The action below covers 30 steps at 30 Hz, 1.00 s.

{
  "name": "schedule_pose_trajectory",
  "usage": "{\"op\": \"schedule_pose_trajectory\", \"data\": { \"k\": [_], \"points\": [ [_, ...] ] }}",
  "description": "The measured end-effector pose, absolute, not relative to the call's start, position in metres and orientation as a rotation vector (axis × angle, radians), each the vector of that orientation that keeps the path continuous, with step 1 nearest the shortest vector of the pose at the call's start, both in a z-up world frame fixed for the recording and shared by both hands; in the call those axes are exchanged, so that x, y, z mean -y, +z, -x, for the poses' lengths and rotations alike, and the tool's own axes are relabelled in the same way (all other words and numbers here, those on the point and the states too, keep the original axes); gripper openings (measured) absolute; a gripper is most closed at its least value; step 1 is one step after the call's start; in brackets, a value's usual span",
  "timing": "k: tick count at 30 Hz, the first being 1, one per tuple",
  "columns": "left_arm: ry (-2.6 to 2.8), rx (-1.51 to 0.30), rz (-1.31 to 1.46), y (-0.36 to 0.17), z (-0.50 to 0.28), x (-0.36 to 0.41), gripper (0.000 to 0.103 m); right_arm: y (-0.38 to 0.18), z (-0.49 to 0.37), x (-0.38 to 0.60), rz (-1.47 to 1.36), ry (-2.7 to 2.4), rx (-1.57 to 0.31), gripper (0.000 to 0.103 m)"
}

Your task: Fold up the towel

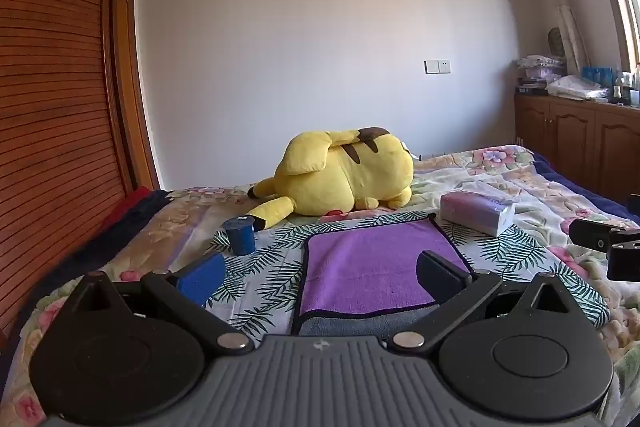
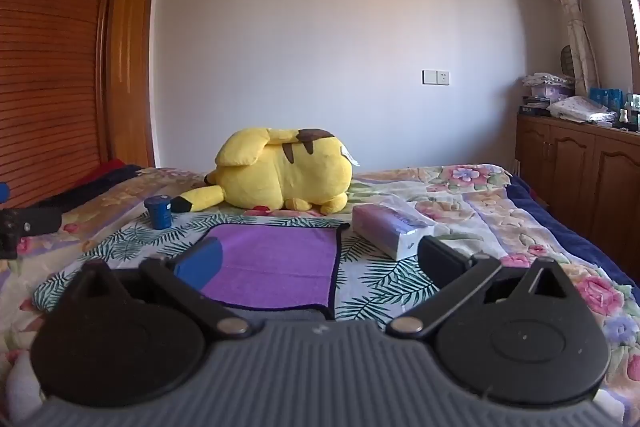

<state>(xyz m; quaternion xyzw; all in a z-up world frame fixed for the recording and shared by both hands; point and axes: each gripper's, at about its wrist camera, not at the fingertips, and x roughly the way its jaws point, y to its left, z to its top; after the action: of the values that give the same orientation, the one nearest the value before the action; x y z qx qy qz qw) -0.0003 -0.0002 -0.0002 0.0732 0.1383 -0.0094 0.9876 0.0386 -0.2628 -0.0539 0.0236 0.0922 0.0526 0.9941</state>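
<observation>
Nearest the lens in the left wrist view, the left gripper (image 1: 320, 273) is seen with its two fingers spread wide apart and nothing held between them: one blue pad at left, one black at right. One towel (image 1: 376, 271) is spread flat on the bed (image 1: 520, 183) just beyond the fingers, on a leaf-print cloth (image 1: 264, 259). It is purple plush with a dark bound edge, and a grey band (its folded-up underside, apparently) shows along the near edge. Its long axis cannot be told with certainty; its far edge points toward the wall. One blue cup (image 1: 239, 235), cylindrical, stands upright left of the towel, apart from it. One soft yellow plush toy (image 1: 344, 179) lies behind it. One tissue pack (image 1: 478, 213), rectangular, lies near the towel's far right corner. Part of the right gripper (image 1: 612, 247) is seen at the right edge.

In the right wrist view, the right gripper (image 2: 320, 263) is likewise held wide open and empty above the bed (image 2: 500, 211). The single towel (image 2: 276, 263) lies ahead and slightly left, partly hidden by the blue finger. The cup (image 2: 159, 211), the plush toy (image 2: 284, 175) and the tissue pack (image 2: 390, 231) are each counted once. Part of the left gripper (image 2: 24, 227) is seen at the left edge.
</observation>
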Motion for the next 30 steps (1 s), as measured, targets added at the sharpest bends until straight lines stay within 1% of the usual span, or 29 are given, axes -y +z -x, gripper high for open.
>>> {"op": "schedule_pose_trajectory", "data": {
  "k": [30],
  "points": [
    [-0.02,-0.28,-0.137,0.0016,-0.0009,-0.0003,0.103,-0.0597,-0.039,0.2709,-0.039,0.1,-0.188,0.103]
  ]
}}
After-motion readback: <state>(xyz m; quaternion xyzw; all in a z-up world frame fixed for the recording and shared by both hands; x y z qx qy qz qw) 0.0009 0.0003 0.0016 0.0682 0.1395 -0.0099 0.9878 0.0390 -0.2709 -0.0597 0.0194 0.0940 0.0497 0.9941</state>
